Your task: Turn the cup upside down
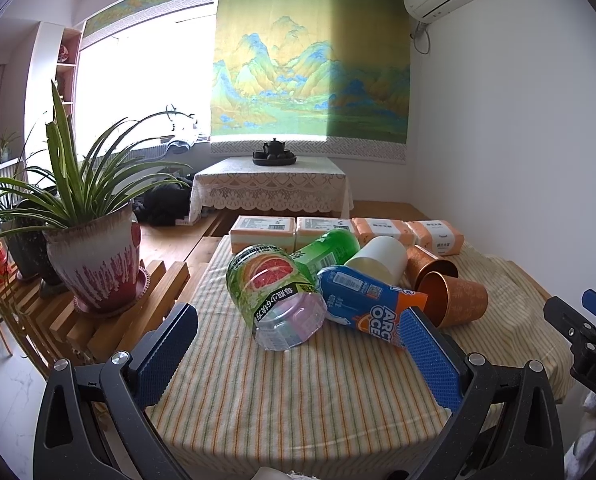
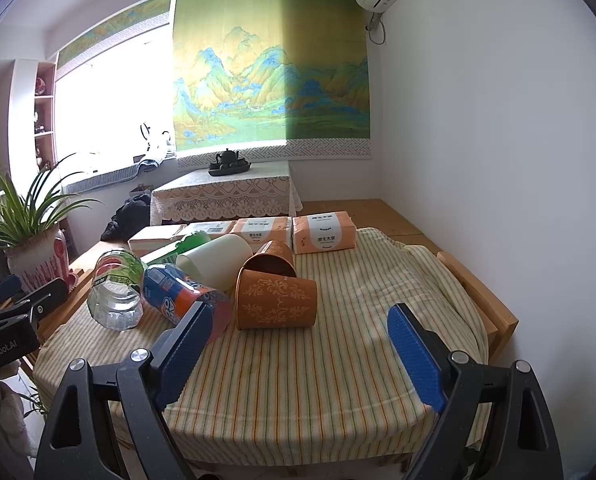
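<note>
Several cups and bottles lie on their sides on the striped tablecloth (image 2: 298, 380). An orange patterned cup (image 2: 275, 302) lies nearest my right gripper, mouth to the left; it also shows in the left wrist view (image 1: 456, 298). A second orange cup (image 2: 271, 258) lies behind it, and a white cup (image 2: 215, 260) beside that. My right gripper (image 2: 298, 352) is open and empty, just short of the orange cup. My left gripper (image 1: 298, 356) is open and empty, in front of a clear grapefruit-label bottle (image 1: 273, 296) and a blue-orange bottle (image 1: 366, 304).
A green bottle (image 1: 330, 250) lies behind the pile. Tissue packs (image 2: 324, 232) line the table's far edge. A potted plant (image 1: 97, 264) stands on a wooden rack at left. A white wall is at right. A low table with a teapot (image 2: 227, 158) stands behind.
</note>
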`<state>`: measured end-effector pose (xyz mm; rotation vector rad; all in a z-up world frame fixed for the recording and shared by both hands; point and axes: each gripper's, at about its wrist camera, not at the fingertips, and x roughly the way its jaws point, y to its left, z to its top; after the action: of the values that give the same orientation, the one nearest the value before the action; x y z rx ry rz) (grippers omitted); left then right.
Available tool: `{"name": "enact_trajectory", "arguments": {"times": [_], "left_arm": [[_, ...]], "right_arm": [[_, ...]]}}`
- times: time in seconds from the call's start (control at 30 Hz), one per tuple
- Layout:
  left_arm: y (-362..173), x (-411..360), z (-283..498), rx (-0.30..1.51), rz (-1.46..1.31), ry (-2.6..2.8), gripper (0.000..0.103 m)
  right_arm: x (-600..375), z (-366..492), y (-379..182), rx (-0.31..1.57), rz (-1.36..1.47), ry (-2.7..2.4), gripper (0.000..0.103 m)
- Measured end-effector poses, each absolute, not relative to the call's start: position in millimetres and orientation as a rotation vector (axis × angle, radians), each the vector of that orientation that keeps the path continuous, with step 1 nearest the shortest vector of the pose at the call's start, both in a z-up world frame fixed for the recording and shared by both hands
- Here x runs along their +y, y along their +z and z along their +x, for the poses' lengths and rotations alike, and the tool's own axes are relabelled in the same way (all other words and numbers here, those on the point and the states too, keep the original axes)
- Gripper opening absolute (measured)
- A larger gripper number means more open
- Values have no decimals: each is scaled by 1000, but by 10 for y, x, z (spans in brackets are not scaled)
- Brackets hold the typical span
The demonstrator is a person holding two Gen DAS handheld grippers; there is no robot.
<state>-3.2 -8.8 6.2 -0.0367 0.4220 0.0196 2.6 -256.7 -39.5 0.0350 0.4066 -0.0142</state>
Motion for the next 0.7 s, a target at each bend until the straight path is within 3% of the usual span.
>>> {"name": "enact_trajectory", "arguments": {"times": [0.7], "left_arm": [[22,-84,28,427,-36,14,102]], "right_arm": [[-2585,133,-418,425,31,-14,87]]}}
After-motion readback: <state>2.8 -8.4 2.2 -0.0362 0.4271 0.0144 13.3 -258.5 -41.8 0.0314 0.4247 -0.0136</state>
